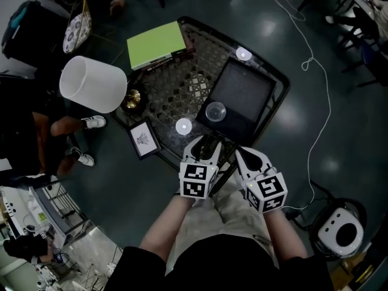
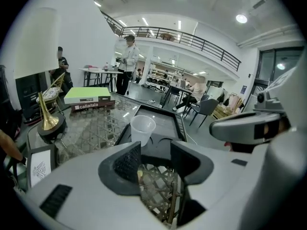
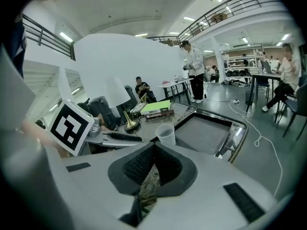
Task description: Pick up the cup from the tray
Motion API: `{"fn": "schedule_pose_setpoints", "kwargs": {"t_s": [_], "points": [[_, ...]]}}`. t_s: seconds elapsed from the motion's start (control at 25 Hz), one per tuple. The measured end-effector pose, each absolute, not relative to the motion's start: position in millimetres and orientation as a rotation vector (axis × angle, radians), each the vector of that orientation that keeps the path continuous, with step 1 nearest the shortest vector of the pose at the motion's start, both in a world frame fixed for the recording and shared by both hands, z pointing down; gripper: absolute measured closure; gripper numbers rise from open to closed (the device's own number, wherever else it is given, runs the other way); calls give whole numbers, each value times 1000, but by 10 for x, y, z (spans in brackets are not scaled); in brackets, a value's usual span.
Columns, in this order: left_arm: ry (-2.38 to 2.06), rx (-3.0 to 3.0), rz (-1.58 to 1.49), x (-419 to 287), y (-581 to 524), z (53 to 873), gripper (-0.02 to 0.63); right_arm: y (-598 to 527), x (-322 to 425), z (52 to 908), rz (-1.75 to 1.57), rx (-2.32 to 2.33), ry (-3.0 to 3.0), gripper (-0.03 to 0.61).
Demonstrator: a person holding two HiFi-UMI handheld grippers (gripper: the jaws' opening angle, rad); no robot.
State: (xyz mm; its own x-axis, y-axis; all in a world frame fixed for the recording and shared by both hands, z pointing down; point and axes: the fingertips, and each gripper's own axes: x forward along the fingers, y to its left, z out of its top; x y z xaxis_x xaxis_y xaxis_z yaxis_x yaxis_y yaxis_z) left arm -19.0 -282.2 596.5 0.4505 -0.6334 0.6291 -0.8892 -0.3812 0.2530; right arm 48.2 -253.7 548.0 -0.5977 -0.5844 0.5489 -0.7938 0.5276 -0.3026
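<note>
A clear plastic cup [image 1: 215, 111] stands upright on the near left corner of the black tray [image 1: 242, 90], which lies on the right side of the mesh table. My left gripper [image 1: 206, 143] hovers at the table's near edge, just short of the cup, open, with only the mesh top showing between its jaws. In the left gripper view the cup [image 2: 142, 128] stands straight ahead of the left gripper [image 2: 156, 159]. My right gripper [image 1: 240, 154] is beside it, to the right. Its jaws meet with nothing held, and the cup [image 3: 165, 134] shows beyond the right gripper [image 3: 153, 152].
A white lampshade [image 1: 92, 83] rises at the table's left, with a brass horn [image 1: 131, 99] and a framed picture [image 1: 143, 139] near it. A green book [image 1: 156, 44] lies at the far left. Two white discs [image 1: 183, 126] [image 1: 244, 54] sit on the mesh. A cable [image 1: 315, 59] trails on the floor.
</note>
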Motion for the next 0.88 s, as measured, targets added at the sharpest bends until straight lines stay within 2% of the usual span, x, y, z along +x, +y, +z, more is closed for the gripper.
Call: {"fn": "schedule_pose_setpoints", "kwargs": {"t_s": [0.4, 0.68, 0.88], "points": [[-1311, 2121, 679, -118, -3262, 6322, 322, -2717, 552, 5643, 799, 1137, -2369, 568], [-1355, 2072, 709, -103, -3536, 6550, 278, -2699, 594, 5776, 842, 1140, -2345, 568], [-1374, 2079, 739, -79, -3700, 6661, 272, -2695, 657, 5847, 860, 1150, -2326, 568]]}}
